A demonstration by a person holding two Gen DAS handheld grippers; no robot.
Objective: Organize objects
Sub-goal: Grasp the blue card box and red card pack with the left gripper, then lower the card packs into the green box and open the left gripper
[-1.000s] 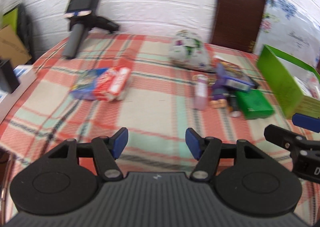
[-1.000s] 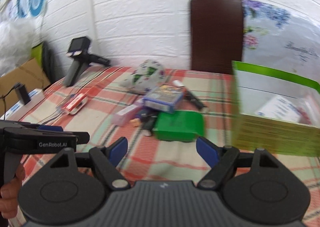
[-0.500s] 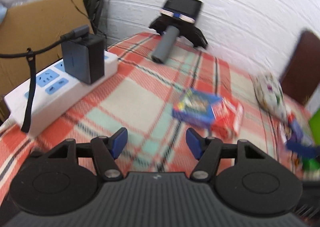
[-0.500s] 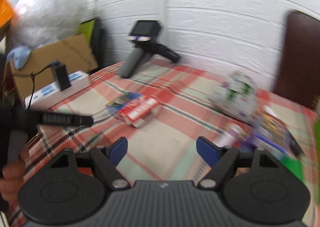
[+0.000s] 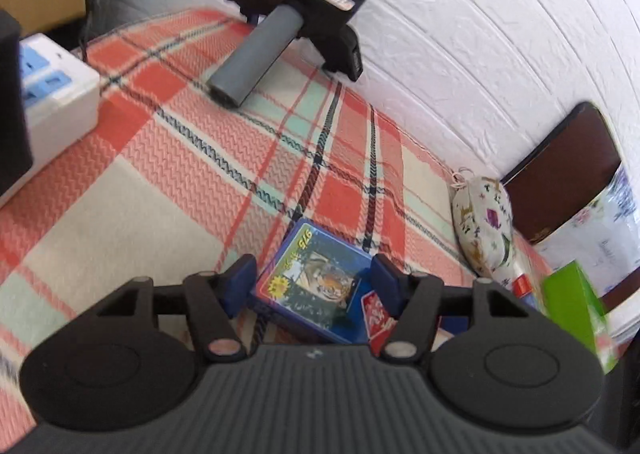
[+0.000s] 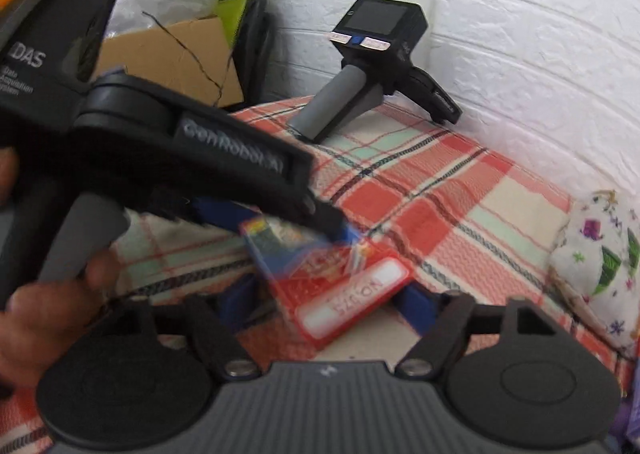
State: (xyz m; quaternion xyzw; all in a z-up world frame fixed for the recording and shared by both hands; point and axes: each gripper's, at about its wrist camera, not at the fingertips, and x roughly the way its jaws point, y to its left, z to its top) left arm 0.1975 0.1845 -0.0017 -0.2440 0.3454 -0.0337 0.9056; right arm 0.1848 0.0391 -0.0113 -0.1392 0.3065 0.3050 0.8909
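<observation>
A blue card box [image 5: 316,286] lies on the plaid tablecloth, with a red box [image 5: 378,320] beside it on the right. My left gripper [image 5: 312,286] is open, its blue pads on either side of the blue box. In the right wrist view the red box [image 6: 352,294] lies between the open fingers of my right gripper [image 6: 328,304], and the blue box [image 6: 272,250] lies behind it, partly hidden by the left gripper's body [image 6: 168,158].
A spare handheld gripper [image 5: 292,10] lies at the back by the white wall. A white power strip [image 5: 48,102] is at the left edge. A patterned pouch [image 5: 484,226], a green box [image 5: 580,314] and a brown chair back [image 5: 560,174] are at the right.
Both grippers moved left across the table and closed in on the blue and red boxes, which now sit between their open fingers. The pile at the right left the middle of view.
</observation>
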